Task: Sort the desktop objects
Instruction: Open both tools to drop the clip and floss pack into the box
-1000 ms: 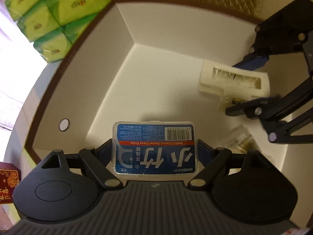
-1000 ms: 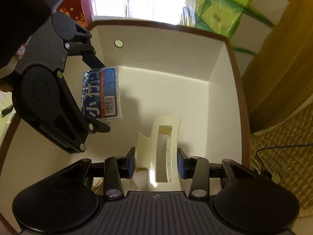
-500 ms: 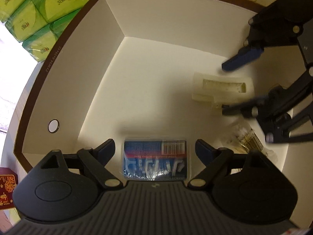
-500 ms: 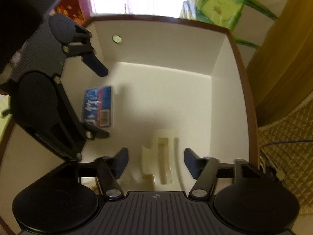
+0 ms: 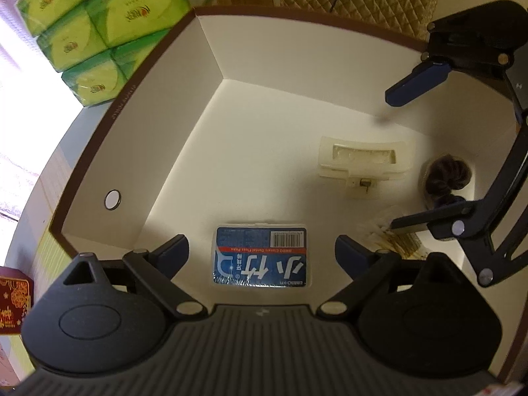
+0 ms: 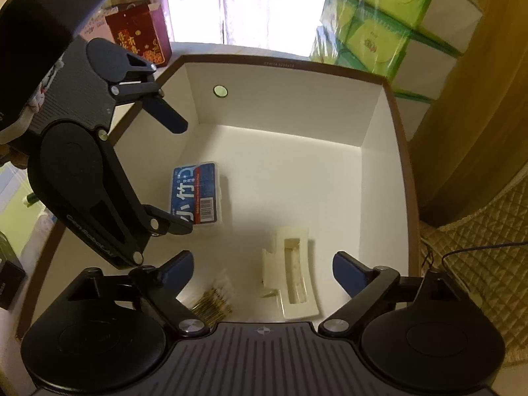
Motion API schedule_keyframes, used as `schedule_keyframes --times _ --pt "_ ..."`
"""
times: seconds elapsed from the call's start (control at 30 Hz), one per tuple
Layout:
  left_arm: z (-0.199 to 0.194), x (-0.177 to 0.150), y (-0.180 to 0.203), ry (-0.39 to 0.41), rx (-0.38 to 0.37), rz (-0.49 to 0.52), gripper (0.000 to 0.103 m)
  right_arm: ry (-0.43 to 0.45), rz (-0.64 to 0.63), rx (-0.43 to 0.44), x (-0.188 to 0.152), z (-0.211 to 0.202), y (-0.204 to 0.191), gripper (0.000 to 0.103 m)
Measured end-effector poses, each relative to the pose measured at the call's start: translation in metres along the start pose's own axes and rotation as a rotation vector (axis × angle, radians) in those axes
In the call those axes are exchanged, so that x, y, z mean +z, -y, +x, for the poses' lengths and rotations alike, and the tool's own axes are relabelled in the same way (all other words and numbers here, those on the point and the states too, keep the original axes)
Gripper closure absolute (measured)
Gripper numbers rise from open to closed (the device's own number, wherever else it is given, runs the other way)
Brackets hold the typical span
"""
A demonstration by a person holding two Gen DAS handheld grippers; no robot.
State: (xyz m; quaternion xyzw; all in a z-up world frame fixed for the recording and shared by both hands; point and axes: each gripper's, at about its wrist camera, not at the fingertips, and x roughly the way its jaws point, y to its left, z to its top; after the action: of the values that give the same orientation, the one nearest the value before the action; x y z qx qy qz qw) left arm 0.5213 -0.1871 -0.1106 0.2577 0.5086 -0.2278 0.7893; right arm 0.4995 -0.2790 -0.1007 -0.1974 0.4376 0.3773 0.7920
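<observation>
White-walled, the brown-rimmed box holds everything. Left gripper hangs over the blue floss-pick case, jaws opening, touching nothing. Right gripper opens wide above the cream hair clip lying on the floor.

Dim warm indoor light, blown-out window glare, fisheye-bent edges, slight blur.

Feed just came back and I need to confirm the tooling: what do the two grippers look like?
Both match: the left gripper and right gripper have matte black bodies with ribbed grey centre panels, round black side housings, black linkage arms with silver pivot screws, and dark blue finger pads. White lettering runs along one left linkage arm; it is too blurred to read.
</observation>
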Motion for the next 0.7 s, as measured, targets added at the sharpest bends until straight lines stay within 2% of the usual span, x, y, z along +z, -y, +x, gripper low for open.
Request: schedule_keyframes --times 0.2,0.5,0.7 --pt "-0.020 -0.009 -0.001 0.042 0.006 -0.060 0.009 0.030 0.030 -0.005 -0.006 -0.019 -0.002 0.002" --pt "-0.070 -0.030 0.005 0.132 0.005 -0.153 0.009 0.093 0.073 -0.003 -0.020 -0.057 -0.011 0.002" --pt "-0.107 -0.059 0.007 0.184 0.024 -0.225 0.009 0.134 0.100 -0.004 -0.033 -0.081 -0.021 0.002"
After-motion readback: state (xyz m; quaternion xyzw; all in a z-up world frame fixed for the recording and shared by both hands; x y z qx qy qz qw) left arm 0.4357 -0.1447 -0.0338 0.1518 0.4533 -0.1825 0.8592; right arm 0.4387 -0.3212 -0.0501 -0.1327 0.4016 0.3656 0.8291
